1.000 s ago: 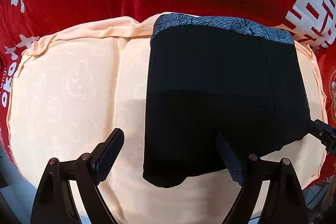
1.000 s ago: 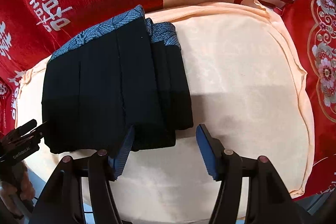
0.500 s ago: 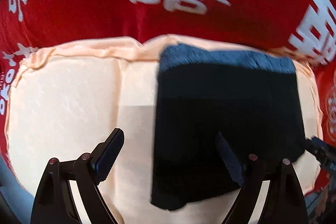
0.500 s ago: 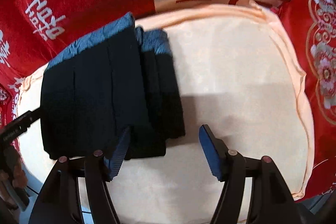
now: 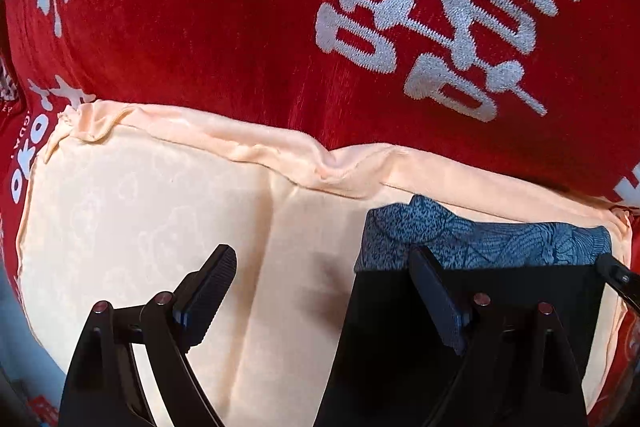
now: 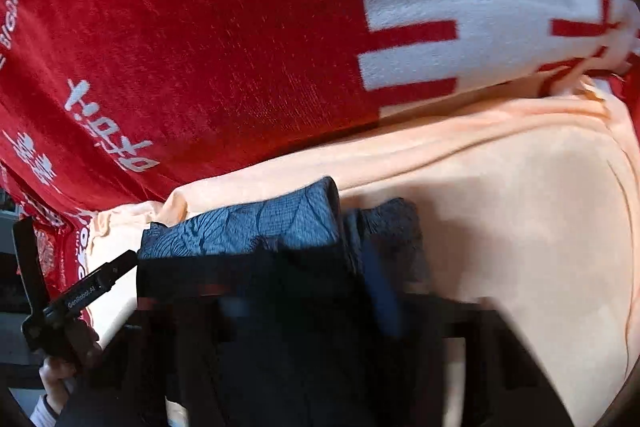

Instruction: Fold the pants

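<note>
The black pants (image 5: 404,339) lie folded on a peach cushion (image 5: 132,227), with the blue patterned waistband (image 5: 496,243) at the far end. My left gripper (image 5: 322,259) is open. Its left finger hangs over bare cushion and its right finger over the pants' left edge near the waistband. The right wrist view is blurred. There my right gripper (image 6: 308,291) is closing on the folded layers of the pants (image 6: 224,275) just below the waistband (image 6: 256,231), with black cloth between its pads.
A red blanket (image 5: 224,27) with white characters lies beyond the cushion's far seam. In the right wrist view the left gripper's finger (image 6: 100,279) shows at the left, held by a person's hand (image 6: 56,375). Bare cushion (image 6: 520,227) stretches to the right.
Both grippers have moved toward the waistband end, so the pants sit lower in both views. The right gripper's jaws have come closer together over the folded layers. The left jaws stayed wide.
</note>
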Available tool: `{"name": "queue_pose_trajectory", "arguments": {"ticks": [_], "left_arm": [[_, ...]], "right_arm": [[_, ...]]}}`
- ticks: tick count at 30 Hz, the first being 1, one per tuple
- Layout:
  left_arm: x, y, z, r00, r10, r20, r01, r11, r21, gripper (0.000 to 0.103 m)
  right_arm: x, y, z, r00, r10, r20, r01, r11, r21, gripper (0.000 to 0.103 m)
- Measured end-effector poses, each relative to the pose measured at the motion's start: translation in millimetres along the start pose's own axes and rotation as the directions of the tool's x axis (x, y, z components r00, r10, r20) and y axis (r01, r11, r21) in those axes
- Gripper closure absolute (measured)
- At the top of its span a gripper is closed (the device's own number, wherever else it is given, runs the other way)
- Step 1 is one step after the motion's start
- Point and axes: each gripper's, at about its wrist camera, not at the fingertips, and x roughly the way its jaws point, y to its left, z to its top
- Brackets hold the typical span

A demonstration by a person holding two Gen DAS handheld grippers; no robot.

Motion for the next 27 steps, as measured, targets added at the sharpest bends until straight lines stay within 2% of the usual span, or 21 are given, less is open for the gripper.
{"name": "queue_pose_trajectory", "arguments": {"ticks": [4, 5, 10, 16, 19, 20, 21, 27], "left_arm": [[17, 1, -1, 1.0, -0.007, -0.023, 0.007, 1.0, -0.007, 0.011], [21, 0, -2, 1.0, 0.003, -0.025, -0.003, 1.0, -0.007, 0.008], [26, -7, -4, 0.999, 0.046, -0.007, -0.045, 0.998, 0.053, 0.008], [22, -4, -2, 0.999, 0.036, -0.012, -0.036, 0.998, 0.05, 0.008], [22, -2, -3, 0.999, 0.03, -0.015, -0.029, 0.999, 0.035, 0.008], [22, -2, -3, 0.999, 0.032, -0.013, -0.031, 0.999, 0.035, 0.008], [22, -1, -4, 0.999, 0.033, -0.012, -0.033, 0.999, 0.036, 0.008], [16, -1, -5, 0.999, 0.047, -0.01, -0.047, 0.998, 0.035, 0.008]], "right_arm": [[8, -7, -3, 1.0, -0.016, -0.025, 0.016, 1.0, -0.017, 0.085], [8, -7, -4, 1.0, -0.021, -0.021, 0.02, 0.999, -0.031, 0.085], [1, 3, -9, 0.997, -0.071, -0.014, 0.07, 0.993, -0.092, 0.084], [-21, -3, -39, 0.992, -0.122, -0.028, 0.116, 0.982, -0.147, 0.08], [-34, -12, -51, 0.991, -0.125, -0.039, 0.12, 0.985, -0.124, 0.063], [-38, -14, -55, 0.991, -0.125, -0.04, 0.119, 0.986, -0.116, 0.052], [-41, -16, -59, 0.992, -0.123, -0.038, 0.118, 0.987, -0.111, 0.047], [-44, -21, -81, 0.988, -0.137, -0.067, 0.128, 0.985, -0.115, 0.042]]}}
